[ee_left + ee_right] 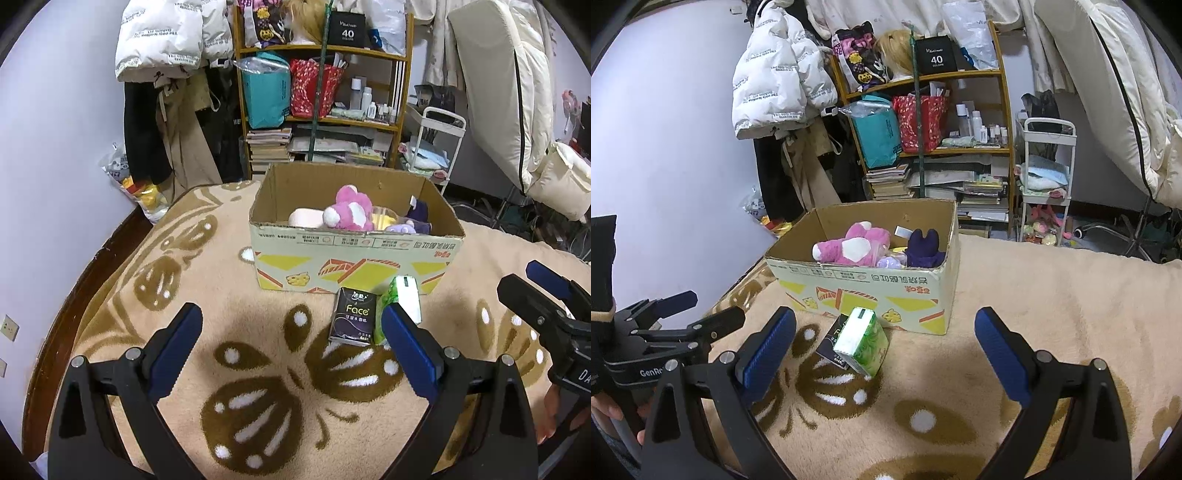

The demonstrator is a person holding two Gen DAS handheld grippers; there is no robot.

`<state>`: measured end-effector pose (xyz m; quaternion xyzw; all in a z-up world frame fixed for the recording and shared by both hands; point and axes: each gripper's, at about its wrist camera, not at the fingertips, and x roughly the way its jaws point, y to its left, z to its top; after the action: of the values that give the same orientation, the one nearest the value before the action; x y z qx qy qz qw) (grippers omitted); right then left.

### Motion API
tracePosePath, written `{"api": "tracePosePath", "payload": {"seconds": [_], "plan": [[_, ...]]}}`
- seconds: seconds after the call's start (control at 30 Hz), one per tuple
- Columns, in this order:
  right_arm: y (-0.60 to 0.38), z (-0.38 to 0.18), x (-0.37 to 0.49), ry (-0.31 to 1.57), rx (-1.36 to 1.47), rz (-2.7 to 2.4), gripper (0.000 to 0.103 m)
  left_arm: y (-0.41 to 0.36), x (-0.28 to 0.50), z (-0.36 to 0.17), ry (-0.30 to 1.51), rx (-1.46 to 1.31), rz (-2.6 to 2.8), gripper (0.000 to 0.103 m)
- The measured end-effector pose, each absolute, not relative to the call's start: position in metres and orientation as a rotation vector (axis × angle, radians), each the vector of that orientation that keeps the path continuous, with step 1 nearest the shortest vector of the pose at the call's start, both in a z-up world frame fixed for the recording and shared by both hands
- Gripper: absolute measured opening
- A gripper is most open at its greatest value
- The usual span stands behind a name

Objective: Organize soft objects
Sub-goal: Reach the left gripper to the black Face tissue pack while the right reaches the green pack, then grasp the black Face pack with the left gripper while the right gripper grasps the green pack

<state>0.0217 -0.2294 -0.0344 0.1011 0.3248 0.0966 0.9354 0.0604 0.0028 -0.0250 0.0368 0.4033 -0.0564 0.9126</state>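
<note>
Both my grippers are spread wide and hold nothing. My left gripper (pixel 291 332) sits low in the picture, and my right gripper (pixel 884 338) does too. I think most of the job is done. The box (pixel 864 291) in the middle has a pink toy (pixel 853 247) and a purple toy (pixel 923 245) inside. Two tissue packs lie on the blanket (pixel 1052 295), touching, just in front of the box: one dark pack (pixel 352 315), one green pack (pixel 862 341). Next I should close on a pack and lift it in.
</note>
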Motion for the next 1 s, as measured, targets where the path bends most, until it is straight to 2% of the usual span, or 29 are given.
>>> {"api": "tracePosePath", "payload": {"seconds": [1.0], "plan": [[-0.22,-0.08,0.082,0.823,0.319,0.255,0.102,-0.02,0.109,-0.091,0.979,0.106,-0.091,0.097]]}}
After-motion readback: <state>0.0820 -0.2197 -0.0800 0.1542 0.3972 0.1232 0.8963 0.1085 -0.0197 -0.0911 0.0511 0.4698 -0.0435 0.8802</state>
